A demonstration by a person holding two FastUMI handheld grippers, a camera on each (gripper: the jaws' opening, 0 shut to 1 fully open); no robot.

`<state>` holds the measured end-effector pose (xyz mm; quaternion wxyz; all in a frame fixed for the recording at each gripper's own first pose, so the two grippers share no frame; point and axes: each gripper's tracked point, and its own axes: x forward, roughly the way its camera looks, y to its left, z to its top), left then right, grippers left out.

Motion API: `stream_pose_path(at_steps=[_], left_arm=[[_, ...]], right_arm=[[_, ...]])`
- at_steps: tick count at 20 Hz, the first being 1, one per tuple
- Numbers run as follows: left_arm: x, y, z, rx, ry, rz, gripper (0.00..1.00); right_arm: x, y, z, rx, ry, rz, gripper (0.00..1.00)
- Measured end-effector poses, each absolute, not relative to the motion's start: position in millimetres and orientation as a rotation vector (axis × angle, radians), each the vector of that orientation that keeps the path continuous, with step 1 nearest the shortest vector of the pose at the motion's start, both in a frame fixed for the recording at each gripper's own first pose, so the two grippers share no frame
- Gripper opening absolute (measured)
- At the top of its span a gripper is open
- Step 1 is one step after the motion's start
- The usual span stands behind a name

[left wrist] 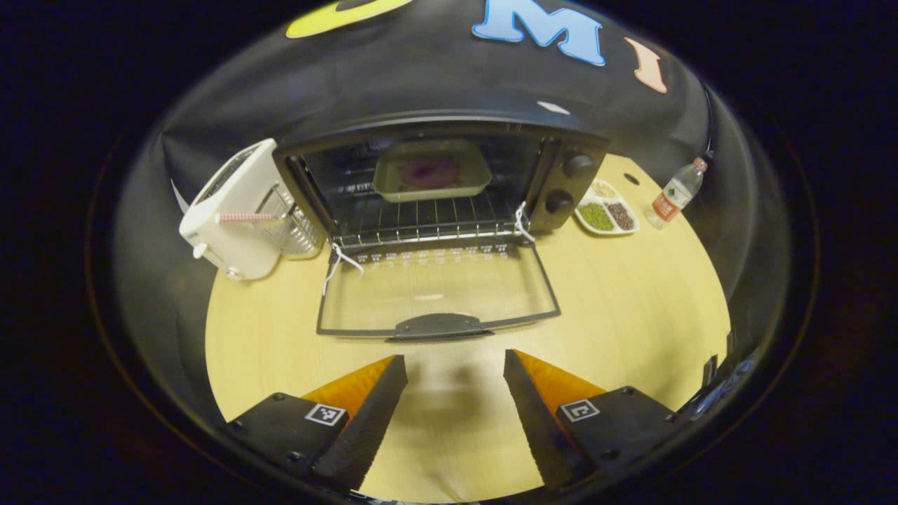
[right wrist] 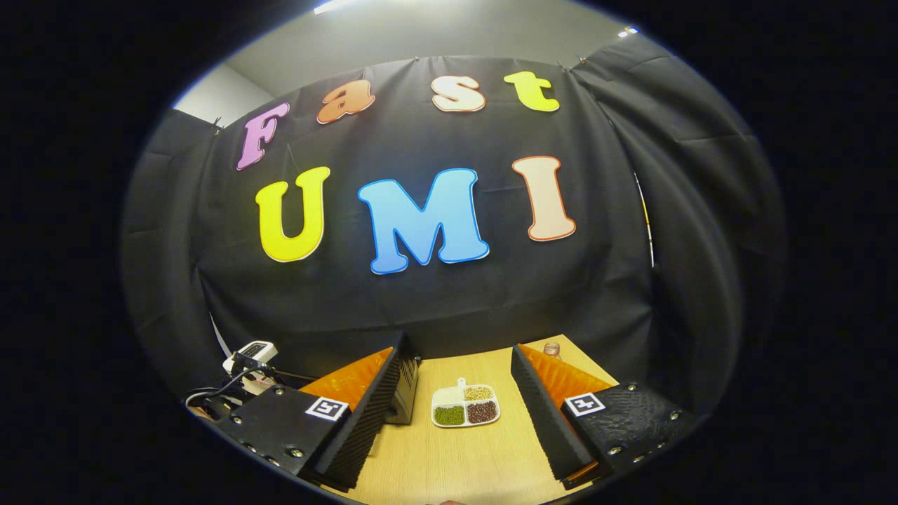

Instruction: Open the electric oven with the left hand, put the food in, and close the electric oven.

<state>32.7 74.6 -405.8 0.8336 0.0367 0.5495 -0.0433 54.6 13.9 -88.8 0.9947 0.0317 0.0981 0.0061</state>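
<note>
In the left gripper view a black electric oven (left wrist: 561, 182) stands at the back of the wooden table with its glass door (left wrist: 435, 291) folded flat down. A pale tray (left wrist: 431, 172) with purple food (left wrist: 429, 172) sits inside on the wire rack (left wrist: 421, 221). My left gripper (left wrist: 454, 365) is open, just in front of the door handle (left wrist: 438, 326), with nothing between its fingers. The right gripper (right wrist: 459, 358) is open in the right gripper view, raised over the table, with the oven's side (right wrist: 403, 389) by its left finger.
A white toaster (left wrist: 235, 210) and a wire basket (left wrist: 291, 224) stand left of the oven. A divided dish of beans (left wrist: 607, 210) (right wrist: 465, 407) lies right of it, with a water bottle (left wrist: 675, 193) beyond. Another device with a cable (right wrist: 245, 361) shows at far left.
</note>
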Motion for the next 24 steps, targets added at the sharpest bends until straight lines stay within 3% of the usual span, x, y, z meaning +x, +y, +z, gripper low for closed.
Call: stream_pose_path(at_steps=[5, 6, 7, 8, 9, 15, 18, 24], left_arm=[[33.9, 81.6, -443.7, 0.077, 1.26, -0.087, 0.99], [34.3, 83.6, -451.2, 0.074, 1.277, -0.087, 0.95], [34.7, 85.4, -457.0, 0.073, 1.292, -0.084, 0.99], [36.9, 88.3, -461.8, 0.073, 1.3, -0.077, 0.95], [39.4, 90.5, -466.0, 0.071, 1.306, -0.073, 0.99], [47.1, 93.0, -484.0, 0.05, 1.346, -0.068, 0.95], [48.8, 92.7, -485.8, 0.051, 1.351, -0.061, 0.99], [45.4, 91.0, -461.4, 0.053, 1.286, -0.071, 0.95]], right_arm=[[59.3, 4.9, -97.4, 0.064, 0.221, -0.017, 0.97], [59.6, 3.5, -98.0, 0.067, 0.225, -0.022, 0.97], [58.6, 1.5, -99.7, 0.067, 0.229, -0.028, 0.97], [58.9, 0.5, -100.3, 0.067, 0.232, -0.032, 0.97], [57.9, -0.7, -100.5, 0.065, 0.234, -0.036, 0.97], [58.0, -2.2, -105.7, 0.059, 0.262, -0.043, 0.97], [58.3, -0.1, -103.9, 0.057, 0.262, -0.04, 0.96], [60.5, 12.9, -98.4, 0.047, 0.25, -0.012, 0.96]])
